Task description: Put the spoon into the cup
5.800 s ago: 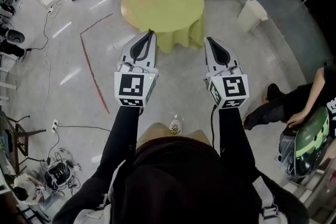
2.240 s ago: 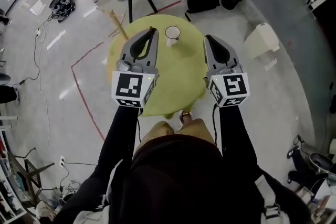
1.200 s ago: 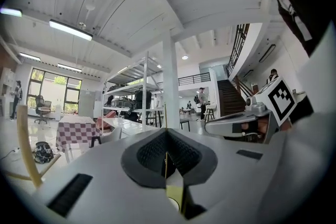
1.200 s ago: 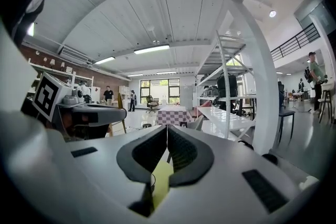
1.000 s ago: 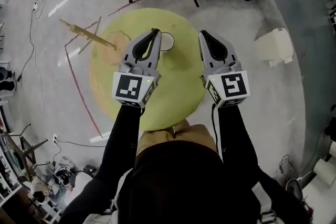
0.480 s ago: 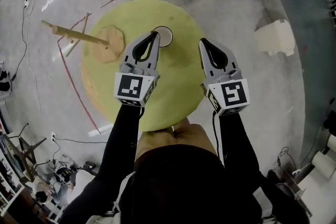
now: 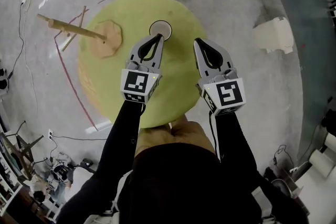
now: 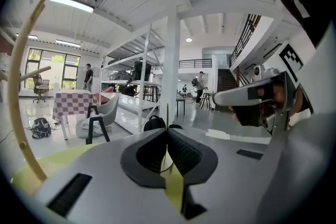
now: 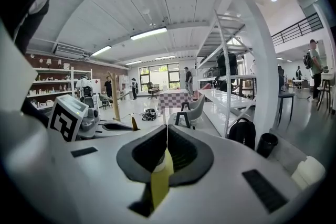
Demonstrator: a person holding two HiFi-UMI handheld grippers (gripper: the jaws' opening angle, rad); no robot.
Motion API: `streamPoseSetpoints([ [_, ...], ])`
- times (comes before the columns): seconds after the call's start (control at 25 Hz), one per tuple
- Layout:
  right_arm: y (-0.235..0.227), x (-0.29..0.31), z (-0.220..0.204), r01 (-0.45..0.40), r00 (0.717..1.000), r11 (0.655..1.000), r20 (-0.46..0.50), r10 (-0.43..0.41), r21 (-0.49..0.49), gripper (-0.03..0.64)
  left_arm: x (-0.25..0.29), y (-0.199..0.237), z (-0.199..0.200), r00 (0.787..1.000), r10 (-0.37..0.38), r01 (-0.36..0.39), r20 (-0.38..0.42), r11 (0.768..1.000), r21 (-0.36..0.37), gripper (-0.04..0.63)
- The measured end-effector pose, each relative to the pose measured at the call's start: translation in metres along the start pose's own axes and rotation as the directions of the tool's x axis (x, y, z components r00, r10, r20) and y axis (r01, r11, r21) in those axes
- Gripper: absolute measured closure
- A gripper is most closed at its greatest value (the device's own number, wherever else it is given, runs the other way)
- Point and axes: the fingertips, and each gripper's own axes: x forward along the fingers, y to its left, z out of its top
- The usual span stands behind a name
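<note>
Table (image 7: pixel 131 13), cup (image 7: pixel 160 26) partly behind left gripper (image 7: pixel 159 36), spoon (image 9: pixel 134 123) perhaps between jaws

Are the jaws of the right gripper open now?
No, the right gripper view shows the right gripper with its jaws pressed together and nothing between them.

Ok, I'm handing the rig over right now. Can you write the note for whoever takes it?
Left gripper: shut on a thin golden sliver, apparently the spoon; in the head view its tip is at the near rim of the cup.
Right gripper: shut, empty, above the table.
Cup: upright on the far part of the table, looks empty; wooden stand to its left.
Done: spoon in hand, at the cup.
Left: lower the spoon into the cup, release.
</note>
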Motion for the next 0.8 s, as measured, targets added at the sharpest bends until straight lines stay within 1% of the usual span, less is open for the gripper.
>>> streamPoseSetpoints([
  [0.12, 0.003, -0.002, -0.004, -0.001, 1.000, 1.000, -0.006, 0.001, 0.005, 0.589, -0.002, -0.002, -0.009, 1.000, 0.000, 0.000, -0.021, 1.000, 0.000, 0.578],
  [0.32, 0.010, -0.002, -0.008, -0.009, 1.000, 1.000, -0.011, 0.009, 0.013, 0.589, -0.002, -0.002, -0.019, 0.999, 0.001, -0.002, -0.036, 1.000, -0.022, 0.578],
  [0.44, 0.011, -0.005, -0.008, -0.011, 1.000, 1.000, -0.010, 0.011, 0.015, 0.589, -0.001, -0.004, -0.022, 0.999, 0.006, -0.007, -0.052, 1.000, -0.012, 0.577],
  [0.52, 0.009, -0.005, -0.008, -0.008, 1.000, 1.000, -0.007, 0.008, 0.020, 0.589, -0.001, -0.007, -0.026, 0.997, -0.003, 0.003, -0.071, 1.000, 0.009, 0.577],
  [0.56, 0.009, -0.005, -0.007, -0.008, 1.000, 1.000, -0.004, 0.008, 0.021, 0.589, -0.001, -0.009, -0.028, 0.997, -0.007, 0.008, -0.077, 1.000, 0.016, 0.569],
  [0.64, 0.009, -0.004, -0.005, -0.011, 1.000, 1.000, 0.002, 0.011, 0.022, 0.589, -0.001, -0.009, -0.029, 0.996, -0.010, 0.011, -0.083, 1.000, 0.014, 0.487],
  [0.8, 0.012, -0.002, -0.005, -0.018, 1.000, 0.999, 0.005, 0.018, 0.026, 0.589, -0.001, -0.009, -0.028, 0.996, -0.008, 0.009, -0.084, 1.000, 0.012, 0.454],
])
